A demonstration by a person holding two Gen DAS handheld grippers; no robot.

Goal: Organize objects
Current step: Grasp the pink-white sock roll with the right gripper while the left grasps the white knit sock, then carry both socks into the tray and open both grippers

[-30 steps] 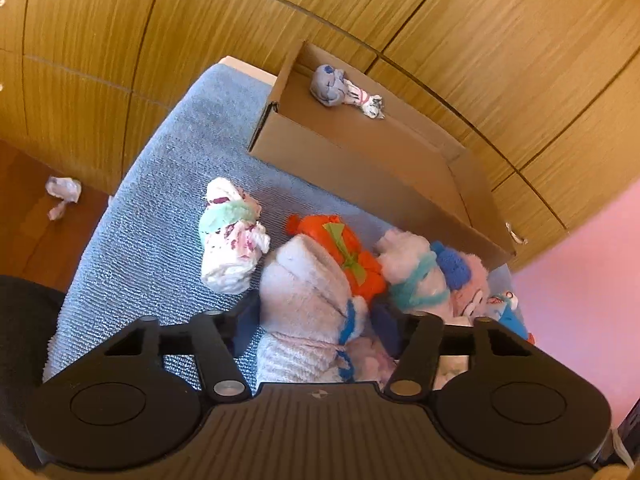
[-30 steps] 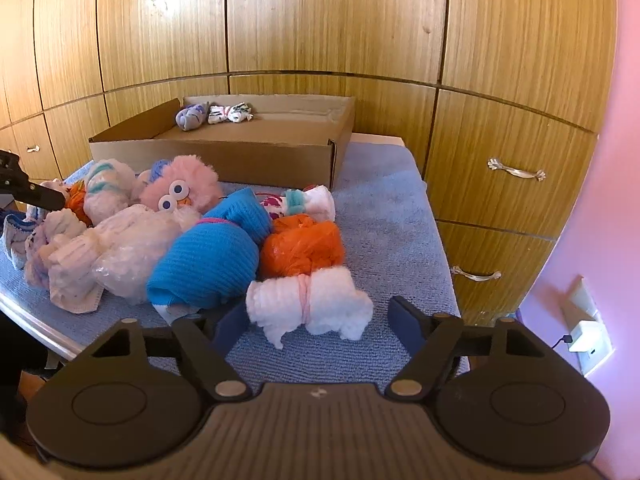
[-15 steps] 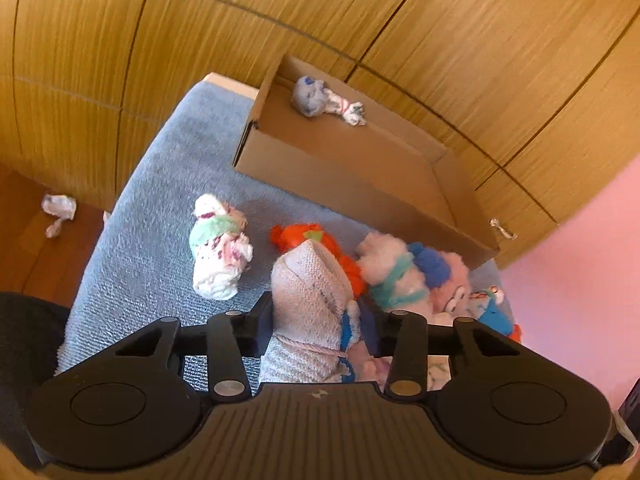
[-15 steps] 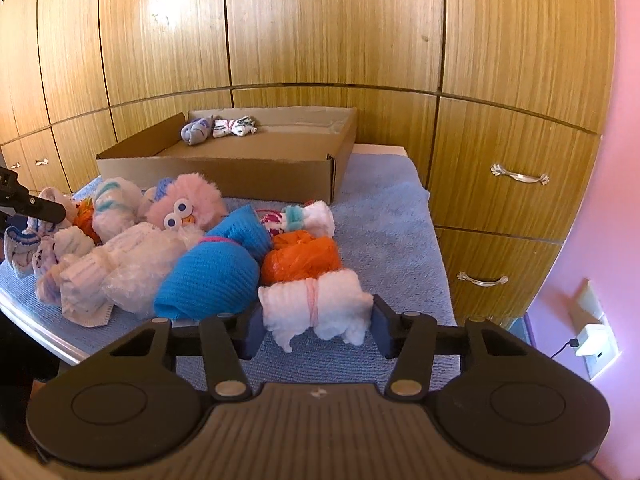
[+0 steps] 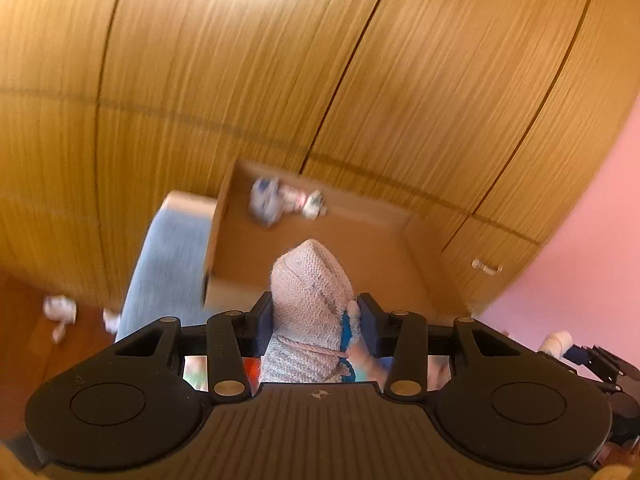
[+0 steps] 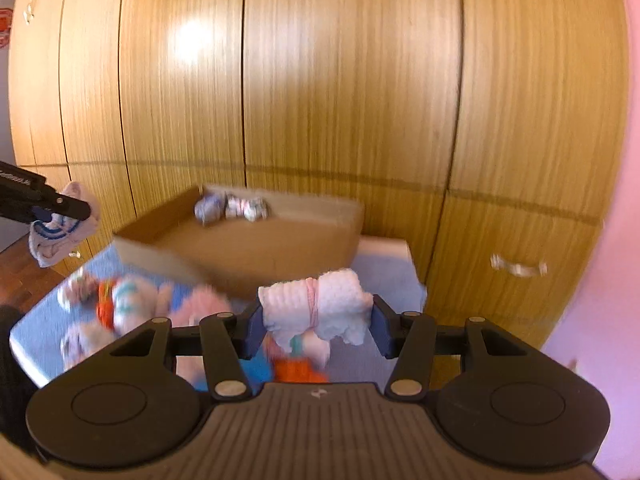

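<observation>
Now the left gripper (image 5: 316, 330) is clamped on a pale knitted sock bundle (image 5: 310, 304) tied with pink cord and trimmed in blue, held up in the air with its rounded end pointing toward the box (image 5: 360, 248). Seen from the right wrist, that same bundle hangs from the left gripper's tip at the far left, above the floor and clear of the table (image 6: 384, 268).

The right gripper (image 6: 316, 330) is clamped on a white bundle (image 6: 316, 306) bound at its middle by a pink band, lifted above the blue cloth (image 6: 52, 320) that covers the table. Below it lie an orange bundle (image 6: 300, 372) and a blue one at the table's near edge, with a pink fluffy one (image 6: 204, 304) and more bundles toward the left edge.

Behind them, the open cardboard box sits along the table's far edge, against the wooden cabinets (image 6: 340, 80). Two small bundles (image 6: 230, 208) lie in its far left corner. Both views are blurred.
</observation>
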